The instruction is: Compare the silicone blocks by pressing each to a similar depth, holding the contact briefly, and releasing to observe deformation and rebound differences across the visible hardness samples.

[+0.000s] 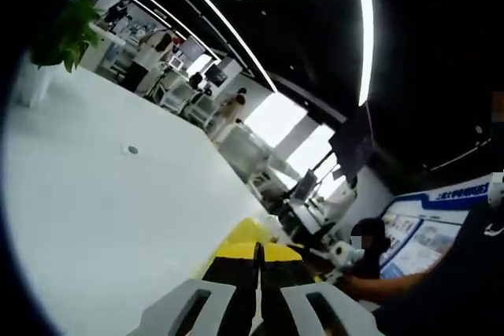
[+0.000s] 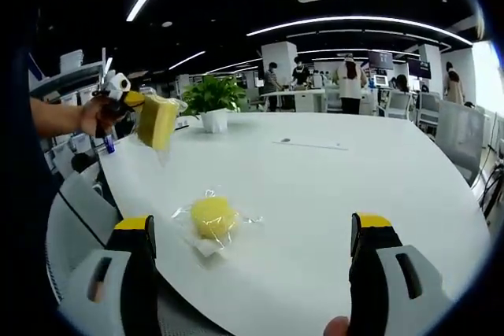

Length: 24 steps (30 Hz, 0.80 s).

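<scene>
In the left gripper view my left gripper [image 1: 258, 251] has its yellow-tipped jaws pressed close together on a yellow silicone block [image 1: 249, 230] that pokes out beyond the tips. The right gripper view shows that same gripper [image 2: 118, 102] held up at the left by a hand, with the plastic-wrapped yellow block [image 2: 157, 120] hanging in the air above the table edge. A second yellow block [image 2: 214, 216], round and lying in clear wrap, rests on the white table [image 2: 331, 186]. My right gripper [image 2: 253, 226] stands wide open just in front of it, touching nothing.
A potted plant [image 2: 211, 100] in a white pot stands at the table's far side, also visible as the plant [image 1: 67, 33]. A grey chair [image 2: 75, 218] sits at the table's left edge. People and desks [image 2: 346, 84] are far behind.
</scene>
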Each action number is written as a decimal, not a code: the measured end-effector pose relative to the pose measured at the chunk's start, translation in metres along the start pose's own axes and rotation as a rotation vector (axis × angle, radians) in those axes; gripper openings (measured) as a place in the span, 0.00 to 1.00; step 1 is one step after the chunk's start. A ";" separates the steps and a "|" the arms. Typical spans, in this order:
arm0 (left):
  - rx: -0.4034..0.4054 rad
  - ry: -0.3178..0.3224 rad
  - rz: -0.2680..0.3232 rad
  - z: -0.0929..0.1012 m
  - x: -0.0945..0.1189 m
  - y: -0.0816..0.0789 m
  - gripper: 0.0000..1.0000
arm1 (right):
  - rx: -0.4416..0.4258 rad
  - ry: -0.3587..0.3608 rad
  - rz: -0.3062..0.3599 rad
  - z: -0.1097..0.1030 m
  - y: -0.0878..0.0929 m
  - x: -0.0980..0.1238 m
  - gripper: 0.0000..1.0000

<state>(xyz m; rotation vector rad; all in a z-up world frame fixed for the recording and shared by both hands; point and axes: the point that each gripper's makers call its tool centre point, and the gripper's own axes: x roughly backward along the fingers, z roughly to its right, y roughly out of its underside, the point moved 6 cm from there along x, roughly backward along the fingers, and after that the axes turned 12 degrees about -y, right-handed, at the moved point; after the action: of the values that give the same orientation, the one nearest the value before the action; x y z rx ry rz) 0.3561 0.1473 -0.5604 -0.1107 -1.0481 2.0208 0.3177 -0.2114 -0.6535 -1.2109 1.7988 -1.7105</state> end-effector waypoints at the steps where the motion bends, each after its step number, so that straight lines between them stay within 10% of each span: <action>1: 0.003 -0.004 -0.003 -0.002 0.000 0.002 0.00 | 0.000 0.000 -0.001 0.000 0.000 0.000 0.97; 24: 0.072 -0.064 -0.089 -0.037 -0.007 0.038 0.00 | -0.003 -0.006 -0.025 -0.002 0.005 -0.006 0.97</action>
<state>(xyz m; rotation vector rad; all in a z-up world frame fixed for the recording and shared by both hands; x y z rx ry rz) 0.3520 0.1540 -0.6128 0.0380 -1.0005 1.9896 0.3178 -0.2063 -0.6594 -1.2434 1.7904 -1.7161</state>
